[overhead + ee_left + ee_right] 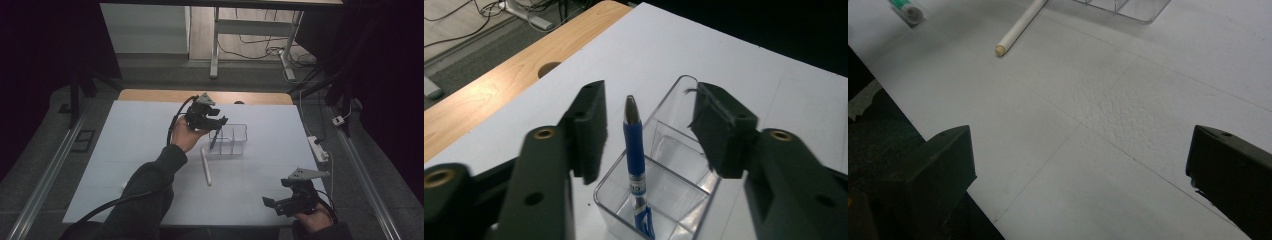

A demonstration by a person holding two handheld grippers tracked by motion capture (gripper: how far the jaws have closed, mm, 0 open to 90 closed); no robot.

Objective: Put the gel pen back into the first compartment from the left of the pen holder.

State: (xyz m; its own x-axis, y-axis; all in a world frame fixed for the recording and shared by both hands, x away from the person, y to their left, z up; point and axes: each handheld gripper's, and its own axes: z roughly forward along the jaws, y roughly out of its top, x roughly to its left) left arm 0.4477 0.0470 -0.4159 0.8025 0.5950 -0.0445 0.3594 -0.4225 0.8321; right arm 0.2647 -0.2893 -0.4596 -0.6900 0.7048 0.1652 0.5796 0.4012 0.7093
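Left gripper [646,130]: jaws standing apart, one pad on either side of the blue pen [636,165], neither pad pressing on it. The pen is standing nearly upright, tip end down, in the near compartment of the clear organizer [684,175], leaning against the compartment's wall. In the high view the left gripper [216,121] is hovering over the organizer's [235,145] left end, with the pen [214,140] slanting down into it beneath the jaws.

The organizer is sitting on the white table [140,150], near its middle. A white stick [206,166] is lying flat on the table just in front of the organizer, apart from it.

Right gripper [274,204]: jaws spread wide, nothing between them, hanging over bare table [1098,125] near the front right edge, well apart from the organizer. In the right gripper view the stick's [1020,27] end is lying ahead of the jaws, and a green-capped item [907,10] is resting at the top left corner, too cropped to identify.
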